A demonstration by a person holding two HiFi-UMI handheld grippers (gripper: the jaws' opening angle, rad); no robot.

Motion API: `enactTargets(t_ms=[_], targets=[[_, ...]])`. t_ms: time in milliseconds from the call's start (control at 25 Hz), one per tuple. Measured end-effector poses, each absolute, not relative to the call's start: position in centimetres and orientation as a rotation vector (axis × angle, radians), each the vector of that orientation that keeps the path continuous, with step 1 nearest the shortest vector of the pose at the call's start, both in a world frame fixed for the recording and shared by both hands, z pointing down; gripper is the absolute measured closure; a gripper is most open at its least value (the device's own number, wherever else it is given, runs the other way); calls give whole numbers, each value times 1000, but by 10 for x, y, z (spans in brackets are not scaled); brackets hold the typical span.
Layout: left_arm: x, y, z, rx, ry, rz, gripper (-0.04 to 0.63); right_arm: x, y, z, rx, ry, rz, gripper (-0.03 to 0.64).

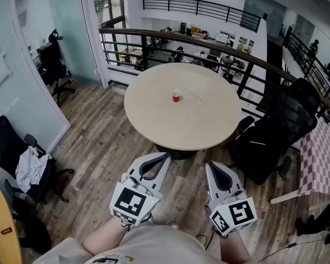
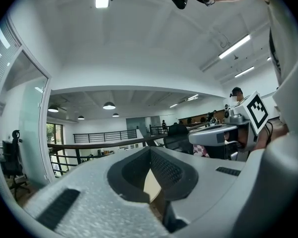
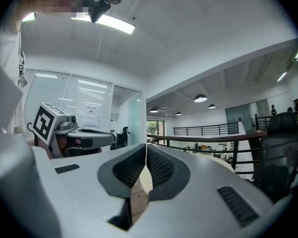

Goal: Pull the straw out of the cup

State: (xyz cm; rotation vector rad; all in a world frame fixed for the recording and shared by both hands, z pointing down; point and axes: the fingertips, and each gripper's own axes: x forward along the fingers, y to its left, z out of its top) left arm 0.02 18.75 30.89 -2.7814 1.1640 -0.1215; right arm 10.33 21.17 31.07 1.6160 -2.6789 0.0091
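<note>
The small red plastic cup [image 1: 176, 95] stands near the middle of the round beige tabletop [image 1: 154, 120], well ahead of both tools. The thin pale straw [image 1: 198, 97] seems to lie flat just right of it, slanting away, already out. The left hand-held gripper [image 1: 166, 155] and right hand-held gripper [image 1: 212, 164] point level at waist height, both closed on nothing, the right slightly nearer the straw.

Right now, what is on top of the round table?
A red cup stands near the middle of the table, and a straw lies flat beside it, not touching. The cup's inside is too small to see.
</note>
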Motion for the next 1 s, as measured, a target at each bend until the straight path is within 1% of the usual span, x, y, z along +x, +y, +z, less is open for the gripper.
enactTargets(t_ms=[520, 1000], targets=[[50, 194, 318, -2775, 1173, -188, 583, 155, 214, 319, 1605, -2701, 26, 592], [59, 184, 330, -2770, 1221, -237, 583, 171, 207, 327, 1599, -2735, 57, 592]])
